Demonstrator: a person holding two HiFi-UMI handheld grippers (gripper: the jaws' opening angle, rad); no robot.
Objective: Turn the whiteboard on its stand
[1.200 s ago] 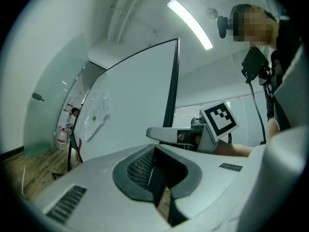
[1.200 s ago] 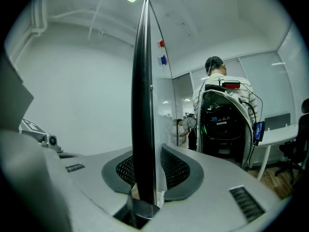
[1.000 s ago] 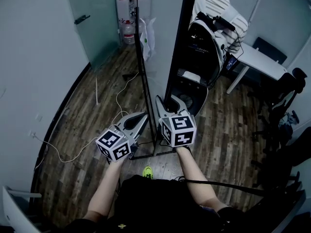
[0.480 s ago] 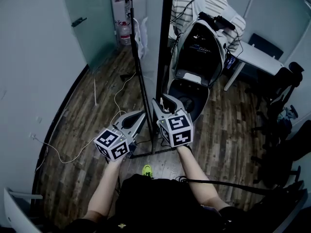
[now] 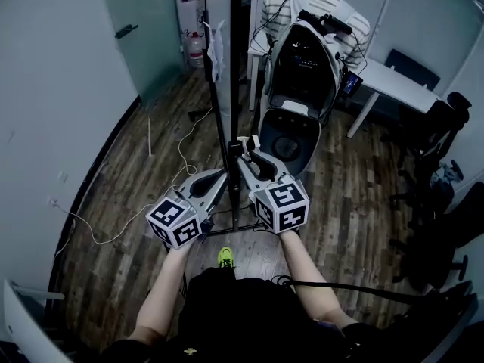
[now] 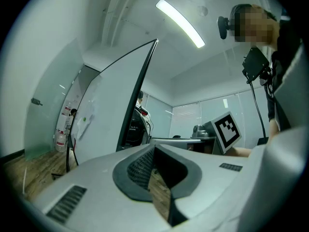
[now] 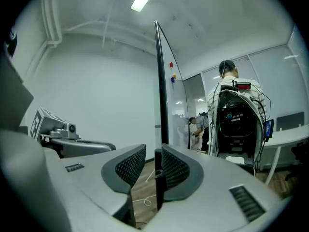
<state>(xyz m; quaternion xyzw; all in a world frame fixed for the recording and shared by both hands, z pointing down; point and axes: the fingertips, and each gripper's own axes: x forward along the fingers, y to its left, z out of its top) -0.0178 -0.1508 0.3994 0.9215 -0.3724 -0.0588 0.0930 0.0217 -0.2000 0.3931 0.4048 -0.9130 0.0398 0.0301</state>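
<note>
The whiteboard (image 5: 239, 51) stands upright on its stand and shows edge-on in the head view, as a dark vertical bar. Its stand's foot (image 5: 227, 229) rests on the wood floor. My right gripper (image 5: 244, 150) reaches the board's lower edge. In the right gripper view the black frame edge (image 7: 160, 81) runs up between the jaws of my right gripper (image 7: 153, 166), against the right pad, with a gap at the left pad; the jaws are closing. My left gripper (image 5: 218, 180) hangs just left of the board (image 6: 106, 120), jaws (image 6: 157, 163) slightly apart with nothing between them.
A person in a striped shirt with a black backpack rig (image 5: 310, 51) stands right behind the board. A white desk (image 5: 401, 89) and office chairs (image 5: 446, 150) fill the right. A cable (image 5: 113, 237) lies on the floor at left, near a glass door (image 5: 140, 29).
The board has swung from a broad panel to nearly edge-on in the head view. My right gripper has followed its lower edge a little to the left; the left gripper has barely moved.
</note>
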